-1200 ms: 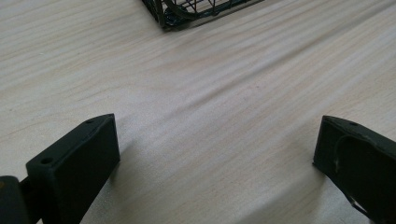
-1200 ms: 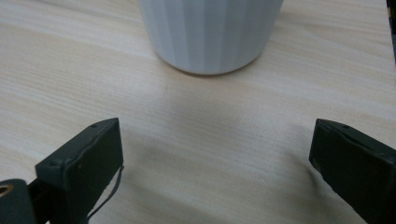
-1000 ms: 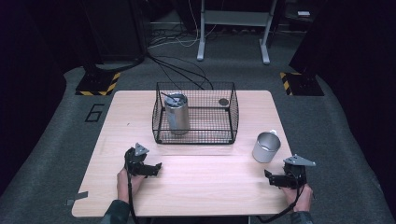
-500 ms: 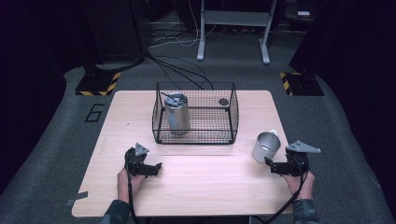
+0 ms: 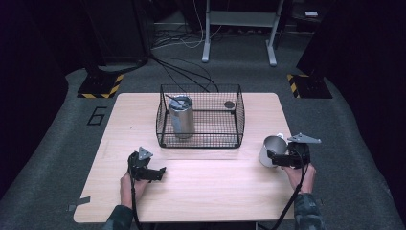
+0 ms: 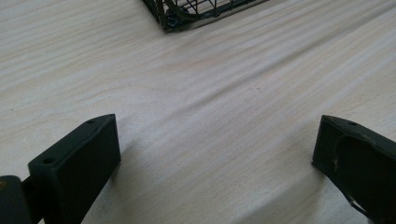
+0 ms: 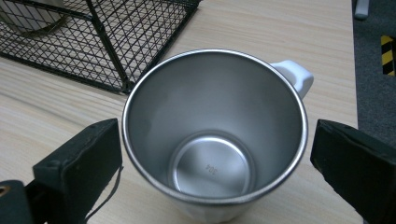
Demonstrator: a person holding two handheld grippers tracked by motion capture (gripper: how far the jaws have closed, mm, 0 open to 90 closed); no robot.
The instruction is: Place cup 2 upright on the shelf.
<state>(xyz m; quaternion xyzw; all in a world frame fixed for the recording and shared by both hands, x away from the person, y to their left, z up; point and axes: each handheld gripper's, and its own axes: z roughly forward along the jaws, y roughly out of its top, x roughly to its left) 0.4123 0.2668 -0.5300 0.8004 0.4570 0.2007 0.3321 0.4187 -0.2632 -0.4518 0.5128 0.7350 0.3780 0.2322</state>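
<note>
The right claw (image 7: 215, 154) is spread wide around the steel mug (image 7: 215, 135), jaws either side of its rim, not gripping, at the frame's lower right. The left claw (image 6: 215, 154) gapes over bare tabletop (image 6: 196, 93), lower left, the wire basket (image 5: 200, 115) at centre.

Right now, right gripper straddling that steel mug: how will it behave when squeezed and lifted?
The steel mug looks rigid, so unlikely to deform. Its polished round wall may slip between the right gripper pads. It's empty, so probably light; the white handle could swing it slightly off-balance.
</note>
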